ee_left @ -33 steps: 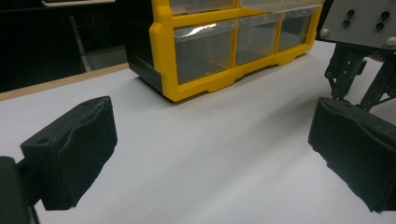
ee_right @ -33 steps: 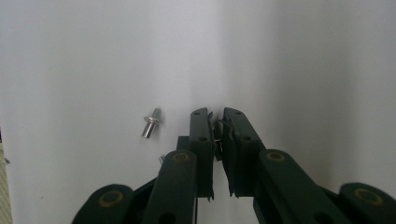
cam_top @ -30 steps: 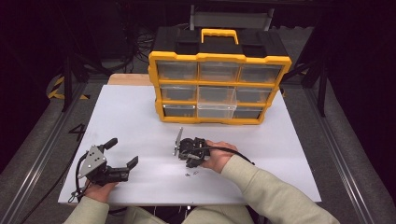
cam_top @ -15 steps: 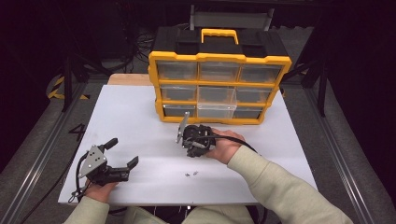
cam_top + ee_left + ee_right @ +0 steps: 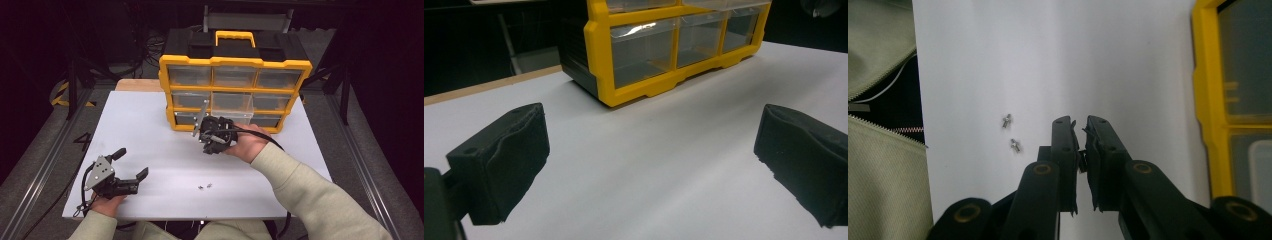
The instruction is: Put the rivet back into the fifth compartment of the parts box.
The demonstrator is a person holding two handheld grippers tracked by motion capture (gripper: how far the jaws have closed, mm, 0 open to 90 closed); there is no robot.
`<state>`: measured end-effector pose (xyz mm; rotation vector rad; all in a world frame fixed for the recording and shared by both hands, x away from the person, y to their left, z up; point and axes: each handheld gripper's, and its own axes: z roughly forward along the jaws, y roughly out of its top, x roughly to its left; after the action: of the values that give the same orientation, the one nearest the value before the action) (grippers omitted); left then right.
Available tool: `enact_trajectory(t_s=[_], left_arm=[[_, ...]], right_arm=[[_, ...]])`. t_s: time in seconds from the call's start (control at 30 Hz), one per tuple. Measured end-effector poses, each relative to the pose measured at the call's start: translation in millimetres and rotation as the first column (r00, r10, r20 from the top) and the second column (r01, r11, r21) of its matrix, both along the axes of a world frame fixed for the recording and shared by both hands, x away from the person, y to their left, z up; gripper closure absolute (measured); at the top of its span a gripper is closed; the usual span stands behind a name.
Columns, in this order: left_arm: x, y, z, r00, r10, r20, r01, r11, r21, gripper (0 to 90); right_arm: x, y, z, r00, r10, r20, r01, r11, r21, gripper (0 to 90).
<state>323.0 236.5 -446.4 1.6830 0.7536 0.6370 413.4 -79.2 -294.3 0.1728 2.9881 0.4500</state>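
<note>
We see the right gripper (image 5: 1080,125) above the table (image 5: 140,125), its jaws nearly together, pinching a small dark piece we cannot identify. Two screws (image 5: 1011,133) lie on the table beside them. The left gripper (image 5: 131,165) rests wide open near the organizer (image 5: 235,62).

Yellow-framed organizer (image 5: 235,62), black tongs (image 5: 1080,145), white table (image 5: 150,130), silver screws (image 5: 1011,132).

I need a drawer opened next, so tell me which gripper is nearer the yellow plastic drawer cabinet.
Right. The right gripper is raised just in front of the yellow plastic drawer cabinet's bottom row; the left gripper rests open near the table's front-left corner.
</note>
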Motion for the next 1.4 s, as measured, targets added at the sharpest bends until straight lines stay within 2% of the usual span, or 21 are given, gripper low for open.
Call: enact_trajectory(t_s=[0.07,0.2,0.6,1.1,1.4], left_arm=[[-0.1,-0.1,0.0,1.0000,0.001,-0.001,-0.001,1.0000,-0.002,2.2],[0.2,-0.2,-0.3,1.0000,0.002,0.000,-0.002,1.0000,-0.007,2.1],[0.4,-0.2,-0.5,1.0000,0.004,-0.002,-0.004,1.0000,-0.008,2.1],[0.5,0.3,-0.4,1.0000,0.003,-0.004,-0.003,0.9999,-0.010,2.2],[0.7,0.6,-0.7,1.0000,0.003,-0.003,-0.003,0.9998,-0.018,2.2]], right_arm=[[0.9,-0.6,3.8,1.0000,-0.009,-0.001,0.009,1.000,0.006,82.9],[7.2,-4.7,25.0,0.9997,-0.021,0.013,0.021,1.000,0.019,82.9],[19.7,-8.0,59.7,0.9969,-0.063,0.047,0.061,0.997,0.041,82.9],[45.7,-14.4,79.6,0.9880,-0.136,0.073,0.132,0.989,0.061,82.9],[66.2,-19.1,84.4,0.9759,-0.208,0.067,0.204,0.977,0.055,82.9]])
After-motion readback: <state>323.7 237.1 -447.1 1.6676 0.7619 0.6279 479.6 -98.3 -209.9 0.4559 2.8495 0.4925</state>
